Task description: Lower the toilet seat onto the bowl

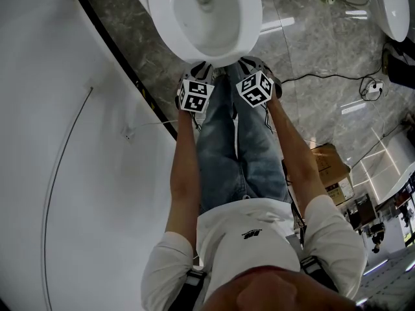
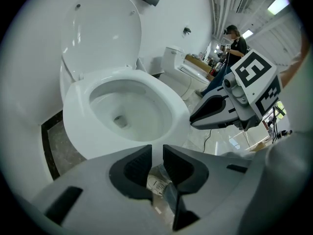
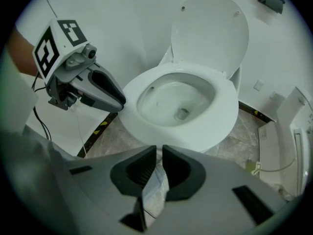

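Already the seat [image 3: 226, 106] lies flat on the bowl [image 3: 195, 142], with the lid [image 3: 210, 28] upright at twelve o'clock. At six o'clock hover the left gripper [image 2: 156, 156] and right gripper [image 3: 159, 156], each with jaws slightly apart and empty.

It looks like a sanitary-ware showroom rather than a home bathroom: one toilet [image 1: 162, 11] stands near a second toilet [image 1: 395, 8] on a grey marble floor [image 1: 305, 50], with a loose cable [image 1: 324, 76] and a cardboard box [image 1: 329, 162].
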The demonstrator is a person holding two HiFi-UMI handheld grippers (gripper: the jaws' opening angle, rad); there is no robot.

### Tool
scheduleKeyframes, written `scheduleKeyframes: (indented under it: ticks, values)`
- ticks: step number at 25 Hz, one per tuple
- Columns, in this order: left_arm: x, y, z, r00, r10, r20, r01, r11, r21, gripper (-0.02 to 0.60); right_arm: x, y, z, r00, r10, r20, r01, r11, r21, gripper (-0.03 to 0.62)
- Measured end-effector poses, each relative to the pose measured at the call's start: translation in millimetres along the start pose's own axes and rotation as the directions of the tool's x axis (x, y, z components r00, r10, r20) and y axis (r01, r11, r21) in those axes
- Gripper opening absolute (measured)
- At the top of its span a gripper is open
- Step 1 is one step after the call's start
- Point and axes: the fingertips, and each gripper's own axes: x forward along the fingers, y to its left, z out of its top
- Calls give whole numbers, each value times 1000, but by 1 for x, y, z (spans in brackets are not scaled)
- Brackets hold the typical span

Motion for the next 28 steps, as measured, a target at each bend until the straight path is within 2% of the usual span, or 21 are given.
scheduleKeyframes:
  ticks: [12, 20, 28]
  values:
    - [-3, 0, 6, 1000, 0, 16, 0, 1000, 4, 89, 7, -1, -2, 1000, -10, -16, 10, 1000, -5, 48]
    - [-14, -5, 17, 999, 13, 51, -13, 1000, 7, 72, -11, -4, 29, 996, -18, 85, 18, 1000, -6, 48]
    - [-39, 1, 47, 989, 63, 135, -64, 998, 4, 40, -49, -16, 66, 972, -35, 232, 31, 999, 19, 43]
